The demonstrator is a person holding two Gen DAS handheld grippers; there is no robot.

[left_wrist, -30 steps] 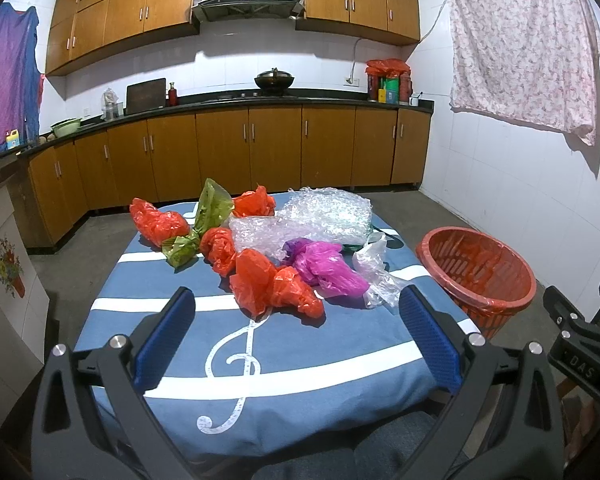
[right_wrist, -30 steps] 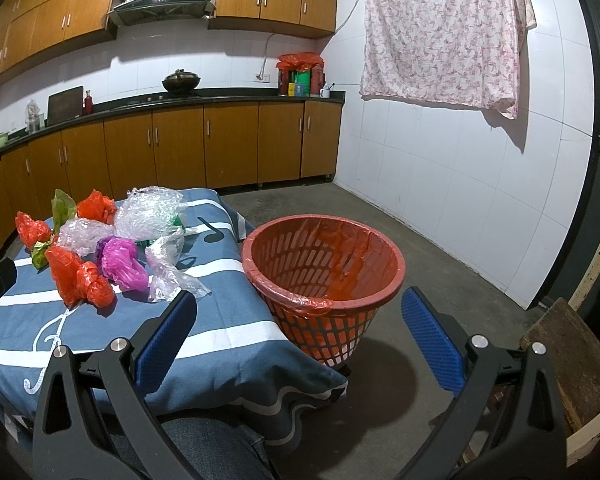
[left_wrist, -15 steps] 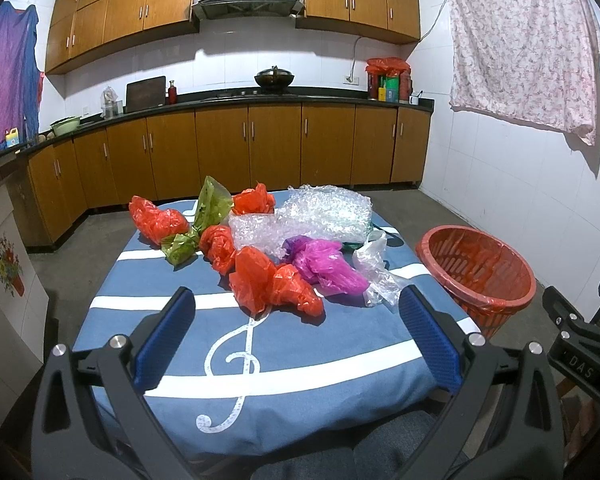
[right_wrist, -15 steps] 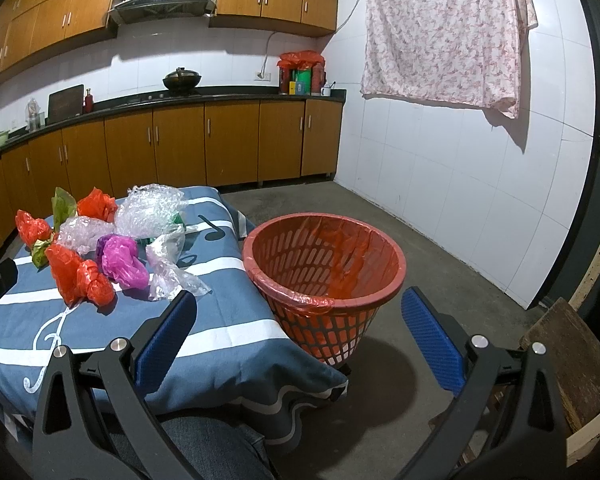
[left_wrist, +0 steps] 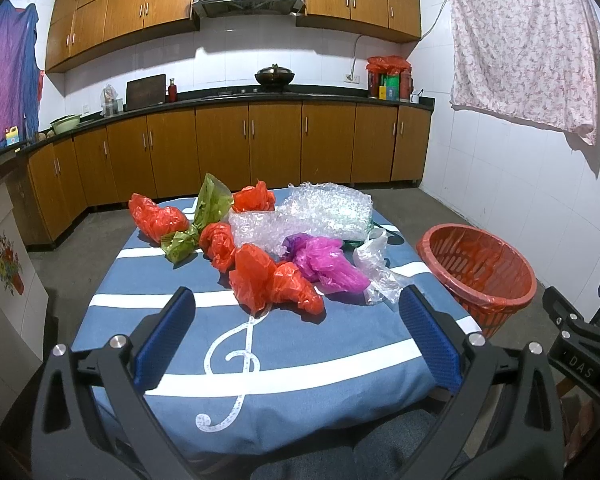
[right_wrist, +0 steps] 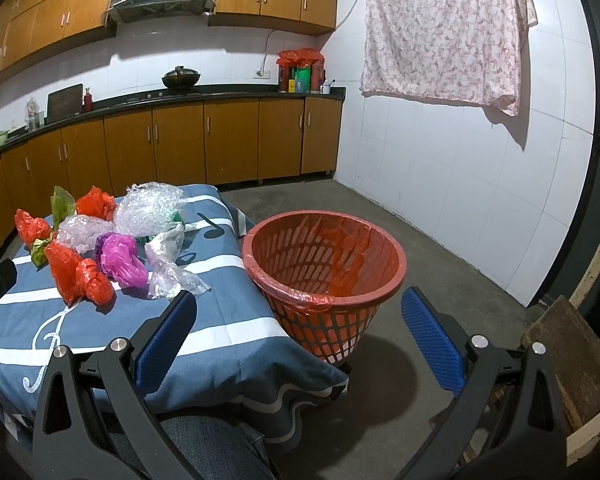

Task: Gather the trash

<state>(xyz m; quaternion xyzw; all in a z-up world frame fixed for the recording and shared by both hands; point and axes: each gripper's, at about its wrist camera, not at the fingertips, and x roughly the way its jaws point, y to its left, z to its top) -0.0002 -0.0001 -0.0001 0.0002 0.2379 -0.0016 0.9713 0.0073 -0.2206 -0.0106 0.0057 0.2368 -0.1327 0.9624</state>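
Observation:
Crumpled plastic bags lie on a table with a blue cloth (left_wrist: 300,344): red bags (left_wrist: 272,280) nearest, a magenta bag (left_wrist: 328,264), a green bag (left_wrist: 196,224), clear bubble wrap (left_wrist: 324,212) and a clear bag (left_wrist: 376,268). A red basket (left_wrist: 476,272) with a red liner stands on the floor right of the table; it also shows in the right wrist view (right_wrist: 324,264). My left gripper (left_wrist: 296,332) is open and empty, short of the red bags. My right gripper (right_wrist: 300,332) is open and empty, in front of the basket.
Wooden kitchen cabinets (left_wrist: 260,148) and a dark counter run along the back wall. A flowered cloth (right_wrist: 444,32) hangs on the right wall. A wooden stool (right_wrist: 564,356) stands at the right. Bare concrete floor (right_wrist: 440,264) surrounds the basket.

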